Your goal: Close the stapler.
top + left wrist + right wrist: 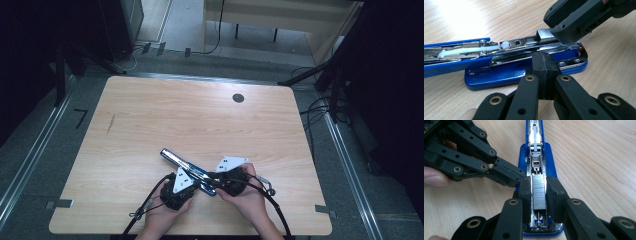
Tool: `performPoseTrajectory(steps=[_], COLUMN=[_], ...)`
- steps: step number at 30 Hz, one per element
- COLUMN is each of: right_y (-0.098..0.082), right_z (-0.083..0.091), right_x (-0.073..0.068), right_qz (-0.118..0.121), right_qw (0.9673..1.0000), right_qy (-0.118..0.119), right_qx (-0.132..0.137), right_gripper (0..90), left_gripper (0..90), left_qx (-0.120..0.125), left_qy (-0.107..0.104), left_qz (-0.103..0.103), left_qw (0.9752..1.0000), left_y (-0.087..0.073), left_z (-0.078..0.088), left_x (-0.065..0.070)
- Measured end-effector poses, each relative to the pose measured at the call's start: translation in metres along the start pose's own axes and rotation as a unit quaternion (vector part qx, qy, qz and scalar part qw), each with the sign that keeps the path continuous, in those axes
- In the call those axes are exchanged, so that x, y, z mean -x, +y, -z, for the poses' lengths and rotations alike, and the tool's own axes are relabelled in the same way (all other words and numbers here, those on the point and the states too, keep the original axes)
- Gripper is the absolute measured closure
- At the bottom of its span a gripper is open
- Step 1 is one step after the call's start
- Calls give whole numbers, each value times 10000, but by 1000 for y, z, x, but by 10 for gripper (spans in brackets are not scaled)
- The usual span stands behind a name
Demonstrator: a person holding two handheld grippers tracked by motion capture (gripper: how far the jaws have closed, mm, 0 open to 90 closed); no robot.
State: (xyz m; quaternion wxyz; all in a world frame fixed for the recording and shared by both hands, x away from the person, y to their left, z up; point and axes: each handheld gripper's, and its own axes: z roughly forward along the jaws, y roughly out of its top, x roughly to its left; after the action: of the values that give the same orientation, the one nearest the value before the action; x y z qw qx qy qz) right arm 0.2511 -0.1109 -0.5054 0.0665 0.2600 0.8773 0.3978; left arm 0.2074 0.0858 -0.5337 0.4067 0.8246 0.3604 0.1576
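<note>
While the blue stapler (187, 169) lies open near the table's (150, 115) near edge, the right gripper (539, 192) clasps a staple strip (539, 192) in its channel — the left gripper (544, 75), jaws closed together, presses the base.

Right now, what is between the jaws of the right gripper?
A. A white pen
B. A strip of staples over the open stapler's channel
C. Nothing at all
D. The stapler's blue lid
B: in the right gripper view, the right gripper has its jaws on either side of the silver strip of staples in the open blue stapler.
</note>
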Motion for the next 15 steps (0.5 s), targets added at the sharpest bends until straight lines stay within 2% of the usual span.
performPoseTrajectory(steps=[9, 15], right_y=[0, 1], right_z=[0, 7], right_x=[-1, 3], right_qz=[-19, -121], right_qw=[10000, 9997], right_qy=[-23, -51], right_qx=[5, 203], right_gripper=[780, 819], left_gripper=[900, 900], left_qx=[-1, 4], left_qy=[-2, 5], left_qz=[4, 8], left_qw=[10000, 10000], left_y=[0, 0], left_z=[0, 0], left_x=[0, 0])
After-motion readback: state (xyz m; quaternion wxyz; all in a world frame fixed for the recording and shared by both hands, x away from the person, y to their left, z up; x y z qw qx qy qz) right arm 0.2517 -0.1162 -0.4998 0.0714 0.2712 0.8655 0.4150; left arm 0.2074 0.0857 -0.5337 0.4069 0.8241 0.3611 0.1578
